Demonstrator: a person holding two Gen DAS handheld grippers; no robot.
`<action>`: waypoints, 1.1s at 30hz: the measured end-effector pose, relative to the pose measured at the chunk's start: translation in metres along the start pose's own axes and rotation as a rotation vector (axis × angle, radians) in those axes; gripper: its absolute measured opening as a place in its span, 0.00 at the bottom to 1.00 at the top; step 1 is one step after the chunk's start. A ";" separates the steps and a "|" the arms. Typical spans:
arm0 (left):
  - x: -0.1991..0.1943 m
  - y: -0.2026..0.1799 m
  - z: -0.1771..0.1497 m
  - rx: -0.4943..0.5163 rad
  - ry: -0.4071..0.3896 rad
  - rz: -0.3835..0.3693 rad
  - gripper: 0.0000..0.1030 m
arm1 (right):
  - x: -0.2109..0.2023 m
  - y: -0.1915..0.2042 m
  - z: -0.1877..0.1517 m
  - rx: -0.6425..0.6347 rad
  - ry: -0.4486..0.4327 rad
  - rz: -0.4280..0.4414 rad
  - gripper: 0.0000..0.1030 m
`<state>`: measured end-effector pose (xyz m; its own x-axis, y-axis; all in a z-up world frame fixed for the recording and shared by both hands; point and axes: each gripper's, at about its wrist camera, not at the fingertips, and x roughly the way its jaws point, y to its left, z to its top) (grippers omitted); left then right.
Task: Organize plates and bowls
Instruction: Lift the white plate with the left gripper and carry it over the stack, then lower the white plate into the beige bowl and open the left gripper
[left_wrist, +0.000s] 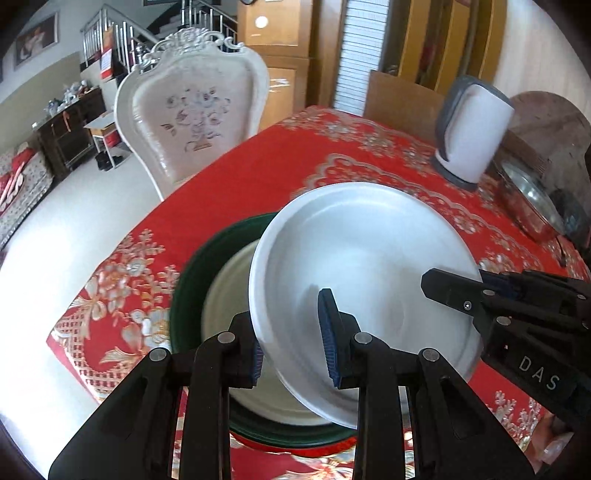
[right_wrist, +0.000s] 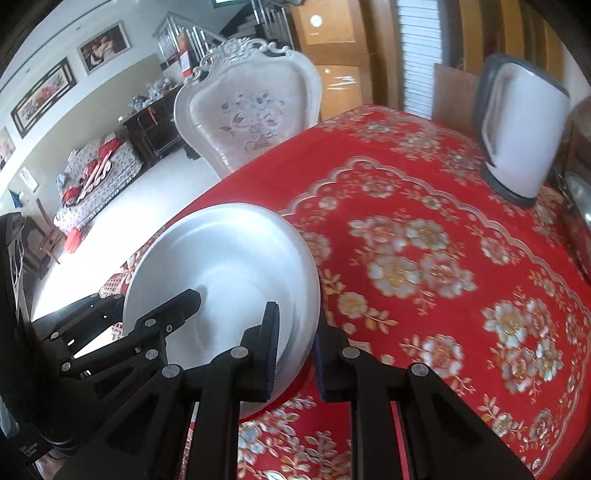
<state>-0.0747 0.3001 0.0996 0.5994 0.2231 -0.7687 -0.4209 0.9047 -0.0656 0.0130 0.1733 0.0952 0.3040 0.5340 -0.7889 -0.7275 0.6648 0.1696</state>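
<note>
A white plate (left_wrist: 362, 266) is held tilted above a green plate (left_wrist: 192, 280) that carries a cream plate (left_wrist: 225, 295) on the red tablecloth. My left gripper (left_wrist: 293, 345) is shut on the white plate's near left rim. My right gripper (right_wrist: 293, 354) is shut on the same white plate (right_wrist: 229, 266) at its right rim, and it shows in the left wrist view as a black finger (left_wrist: 454, 291) over the plate's right edge. The left gripper's fingers (right_wrist: 166, 317) show at the left in the right wrist view.
A white electric kettle (left_wrist: 472, 133) stands at the table's far right, also in the right wrist view (right_wrist: 521, 125). A steel bowl (left_wrist: 532, 195) sits beside it at the right edge. A white ornate chair (left_wrist: 192, 110) stands at the table's far side. The table edge (left_wrist: 122, 236) runs along the left.
</note>
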 end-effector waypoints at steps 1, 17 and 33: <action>0.001 0.004 0.000 -0.004 -0.001 0.006 0.26 | 0.002 0.003 0.001 -0.006 0.003 0.000 0.17; 0.019 0.020 -0.004 -0.015 0.023 0.022 0.26 | 0.022 0.023 0.005 -0.032 0.041 -0.021 0.17; 0.023 0.034 -0.003 -0.038 0.017 0.048 0.26 | 0.028 0.040 0.011 -0.073 0.025 -0.056 0.17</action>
<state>-0.0772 0.3350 0.0785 0.5661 0.2592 -0.7825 -0.4747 0.8786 -0.0525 -0.0002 0.2207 0.0865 0.3308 0.4829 -0.8108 -0.7531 0.6528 0.0816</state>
